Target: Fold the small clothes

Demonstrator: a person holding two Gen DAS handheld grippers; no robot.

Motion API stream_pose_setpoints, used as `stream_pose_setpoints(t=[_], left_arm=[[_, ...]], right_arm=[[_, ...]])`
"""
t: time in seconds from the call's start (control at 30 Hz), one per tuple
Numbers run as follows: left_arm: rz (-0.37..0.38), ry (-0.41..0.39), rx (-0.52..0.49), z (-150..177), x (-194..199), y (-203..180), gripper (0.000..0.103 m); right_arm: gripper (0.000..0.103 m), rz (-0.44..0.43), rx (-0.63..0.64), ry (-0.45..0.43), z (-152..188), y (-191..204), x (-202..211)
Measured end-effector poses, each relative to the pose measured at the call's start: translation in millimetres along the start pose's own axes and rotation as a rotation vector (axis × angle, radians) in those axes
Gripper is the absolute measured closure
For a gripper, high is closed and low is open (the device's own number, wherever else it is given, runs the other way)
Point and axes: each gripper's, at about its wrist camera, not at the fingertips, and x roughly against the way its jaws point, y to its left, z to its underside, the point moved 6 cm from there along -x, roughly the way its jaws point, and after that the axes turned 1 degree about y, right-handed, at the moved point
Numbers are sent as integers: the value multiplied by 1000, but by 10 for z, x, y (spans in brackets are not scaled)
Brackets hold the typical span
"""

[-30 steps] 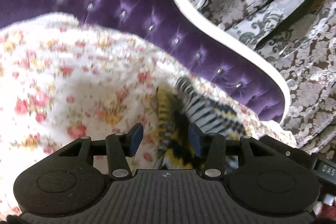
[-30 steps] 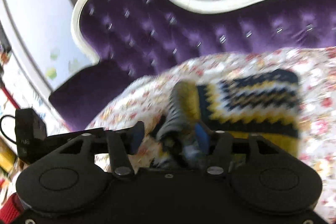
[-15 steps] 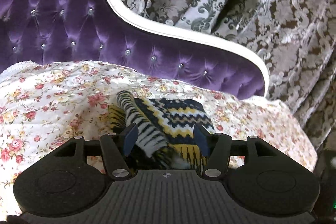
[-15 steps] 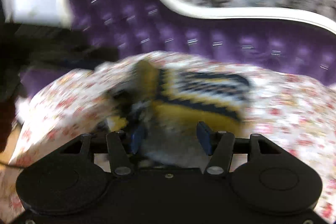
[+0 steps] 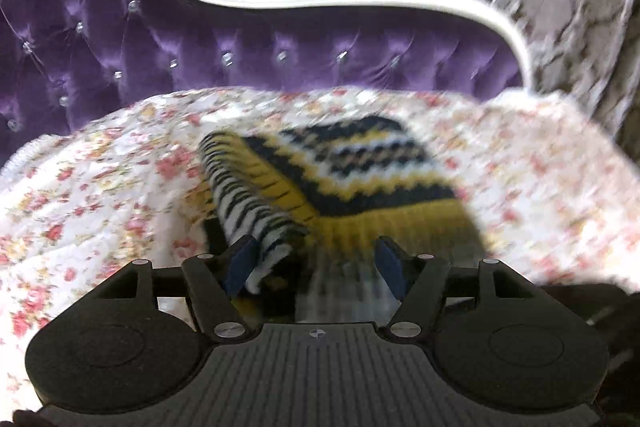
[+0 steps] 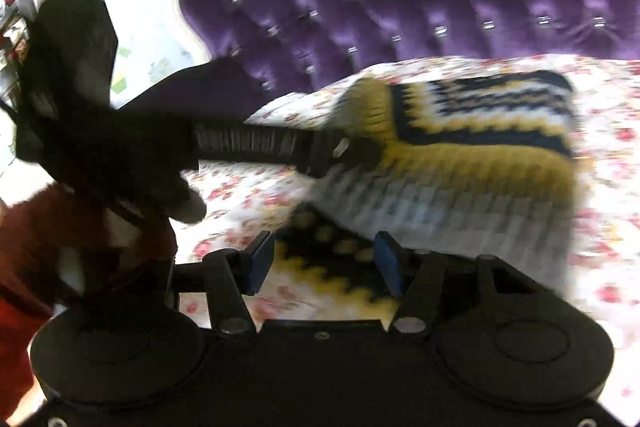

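Inspector: The knitted garment [image 5: 360, 183], yellow, navy and white zigzag, lies on the floral blanket [image 5: 100, 195] covering the purple tufted sofa [image 5: 280, 39]. In the left wrist view it sits at centre, running toward 12 o'clock, with a striped sleeve [image 5: 248, 203] draped along its 9 o'clock edge.

Assessor: State of the jaws?

Inspector: The left gripper [image 5: 316, 263] has its jaws opening. The sleeve's end lies against the 9 o'clock pad, but the far pad stands clear of it, so nothing is pinched. The right gripper [image 6: 324, 267] has its jaws spread, with a flap of the knit lying between and below them; no pad presses on it. Motion blur limits finer reading.

Assessor: Handling?

Inspector: My judgement: a thick, soft knit, light, limp, not slippery, not fragile. It will sag and bunch if lifted at one point. The blanket beneath is soft too and may drag along.

Assessor: Where to take hold?

Inspector: At the ribbed yellow hem or a sleeve cuff, where the knit is doubled and firmest. Gripping both outer corners would keep an edge straight for a fold.
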Motion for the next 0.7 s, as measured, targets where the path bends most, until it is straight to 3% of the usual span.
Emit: stream_pose_setpoints(t=[0.1,0.27,0.33,0.6,0.7], left_arm=[[-47,56,22,145,-174,159,38],[-17,69,110,281,-244,347,33],[-7,66,132,299,-239,384,31],[75,59,334,406,-305,588,20],[88,57,335,414,-302,593,18]], right_arm=[[38,62,-11,-3,-23,-229,179],[36,138,-104,-83,-208,-656,390],[31,150,-162,-116,-295,-833,370],[28,94,-381,-96,-460,-1374,-173],[28,53,-427,-85,-436,-1439,-334]])
